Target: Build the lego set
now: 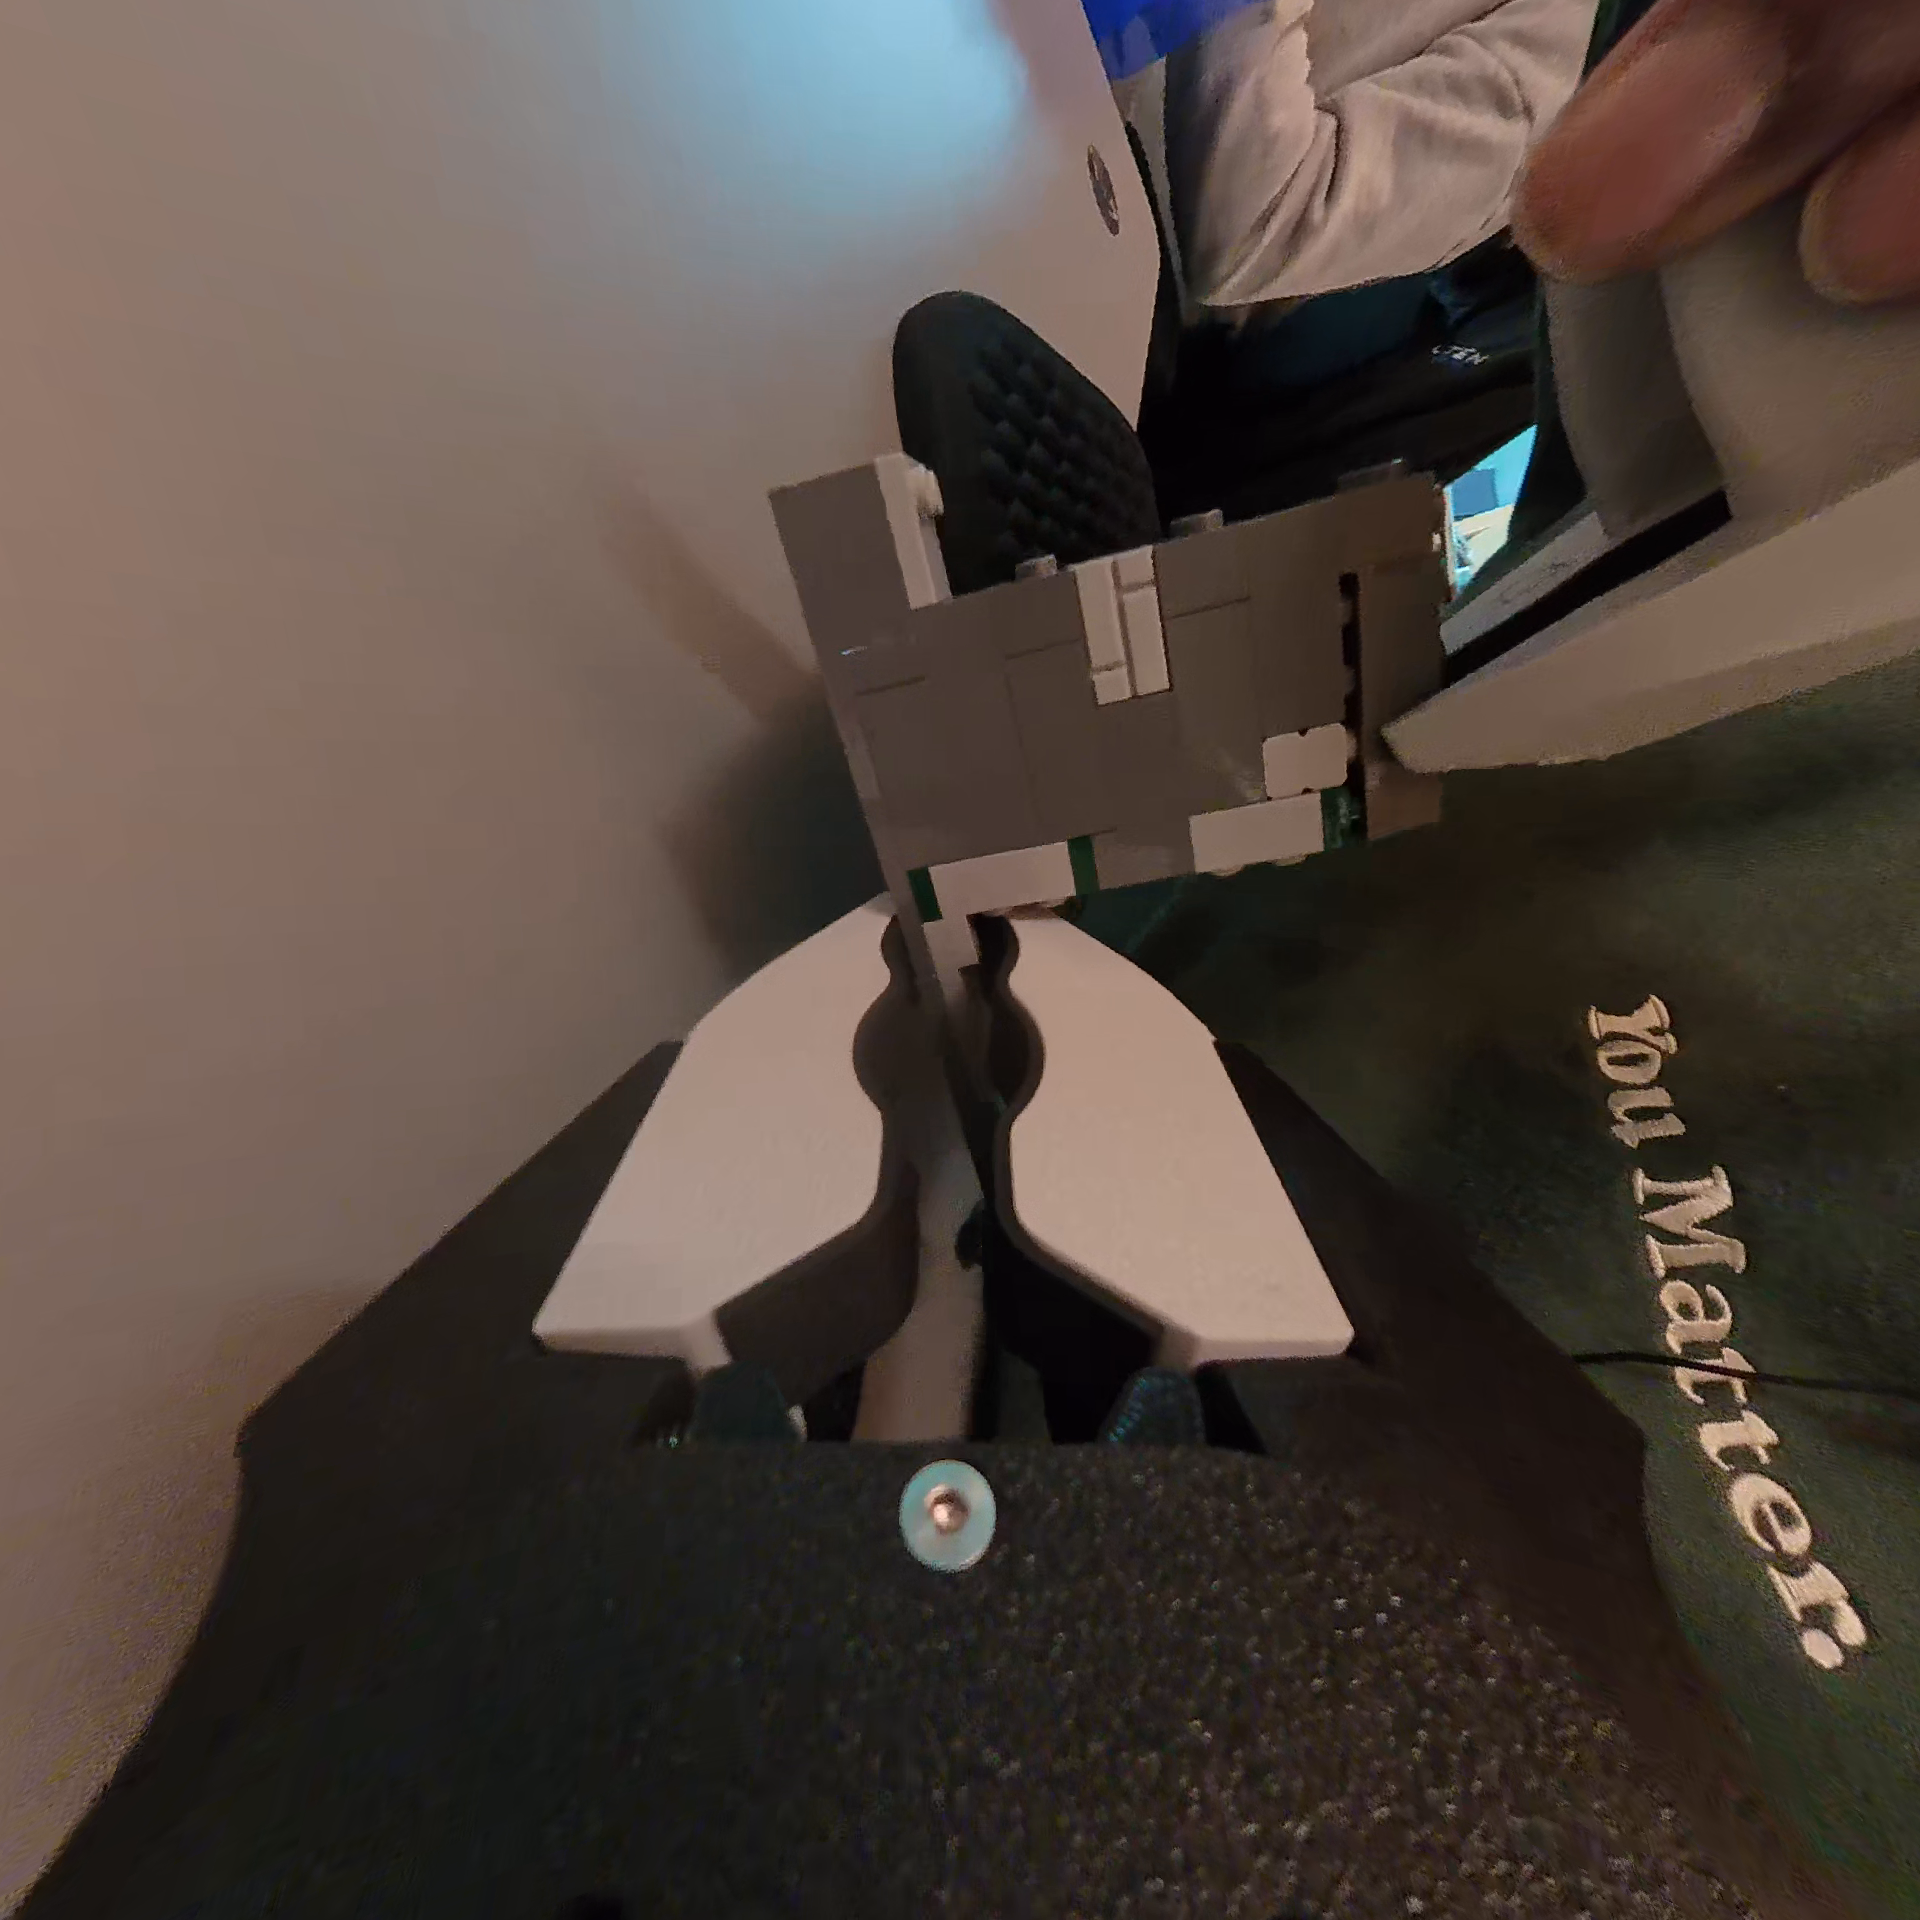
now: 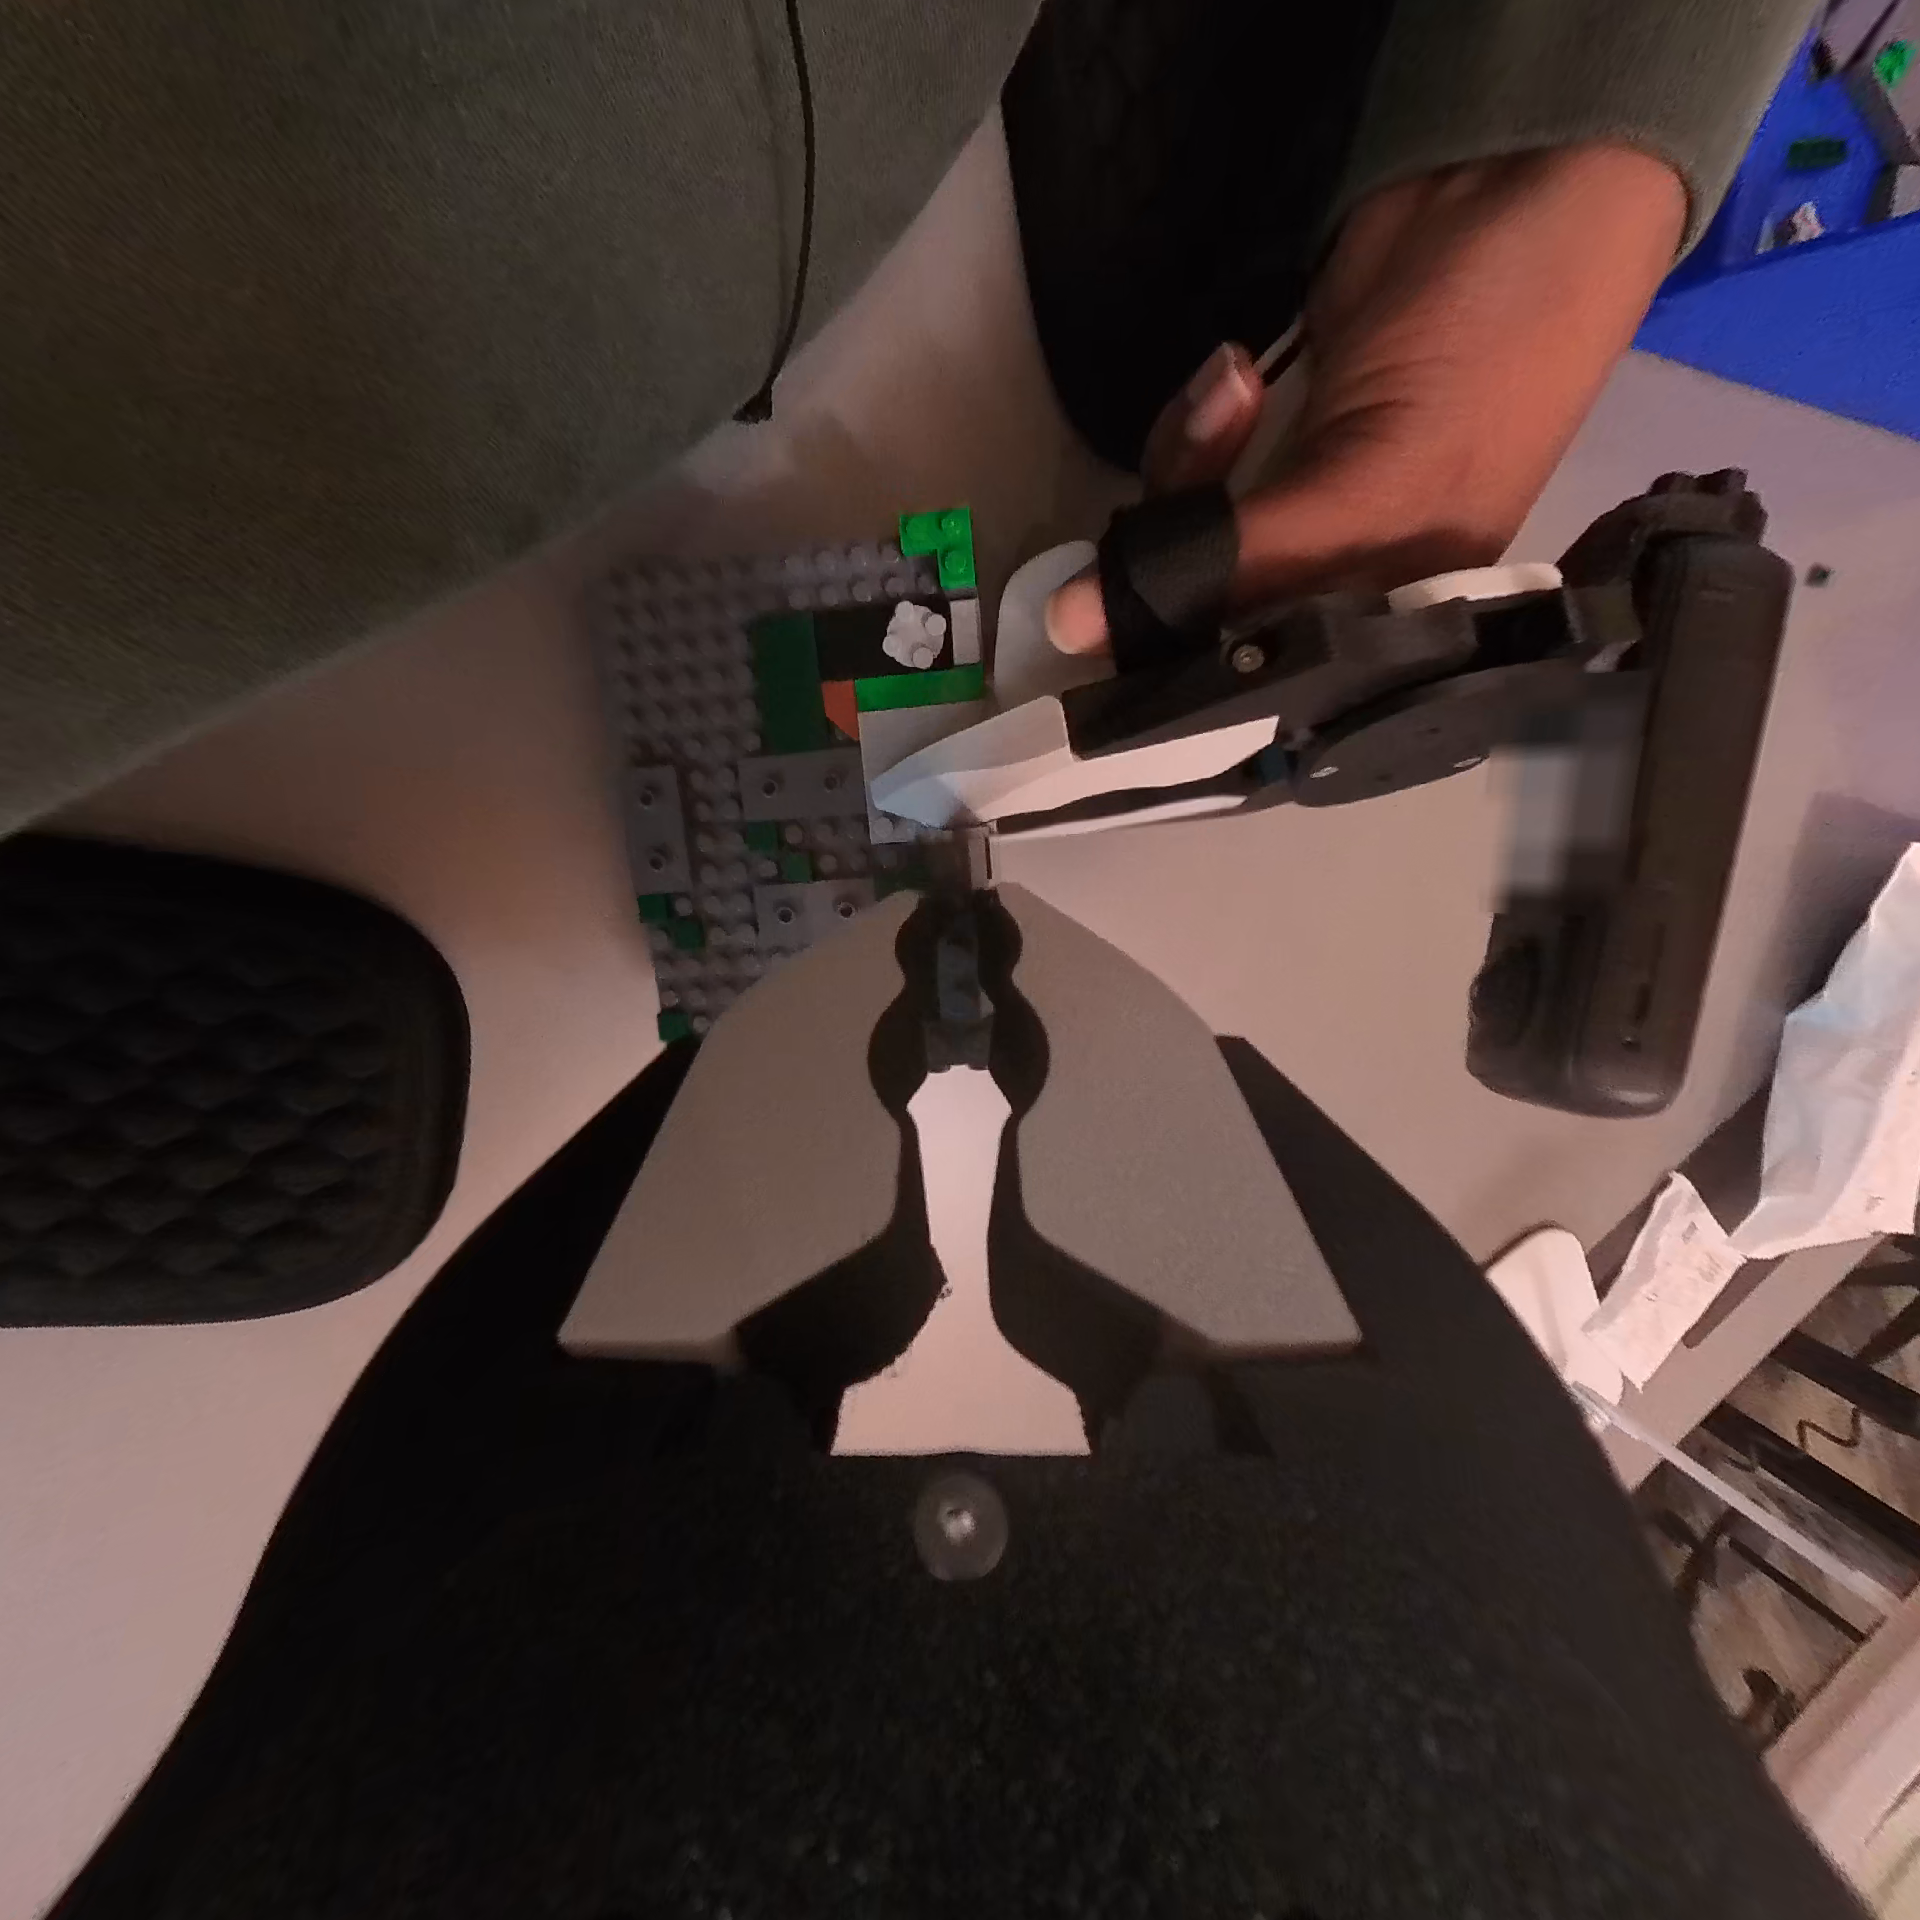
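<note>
The left gripper (image 1: 951,997) clamped the grey lego baseplate (image 1: 1039,717) by its edge while the right gripper (image 2: 961,925), pinching a small grey brick (image 2: 961,997), needed square stud alignment before pressing.

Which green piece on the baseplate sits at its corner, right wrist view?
The bright green L-shaped piece, at the baseplate's far corner beside the person's hand. The dark green plate and the bright green strip lie further in.
</note>
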Tool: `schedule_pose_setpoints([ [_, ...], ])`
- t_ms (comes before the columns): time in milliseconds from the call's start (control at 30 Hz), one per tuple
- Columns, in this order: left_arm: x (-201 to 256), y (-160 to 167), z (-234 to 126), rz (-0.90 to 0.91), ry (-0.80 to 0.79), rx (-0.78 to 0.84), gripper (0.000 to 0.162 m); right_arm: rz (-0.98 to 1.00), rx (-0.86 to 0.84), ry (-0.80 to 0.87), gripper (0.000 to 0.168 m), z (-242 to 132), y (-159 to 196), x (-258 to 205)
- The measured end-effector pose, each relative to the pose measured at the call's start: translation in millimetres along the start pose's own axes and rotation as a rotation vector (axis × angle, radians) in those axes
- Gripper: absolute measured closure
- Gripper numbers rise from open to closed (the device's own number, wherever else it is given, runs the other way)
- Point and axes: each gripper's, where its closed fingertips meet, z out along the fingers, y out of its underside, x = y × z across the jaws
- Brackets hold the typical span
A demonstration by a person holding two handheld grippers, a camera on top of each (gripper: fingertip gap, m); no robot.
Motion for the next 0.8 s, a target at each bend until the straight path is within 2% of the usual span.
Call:
schedule_pose_setpoints([
  [500, -17, 3, 4, -0.035, -0.102, -0.047, 0.152, -0.017, -0.091, 0.037, 0.160, 14, 14, -5],
  [800, -14, -2, 2, -0.128, -0.023, 0.008, 0.152, -0.004, -0.098, 0.122, 0.160, 9, 17, 0],
])
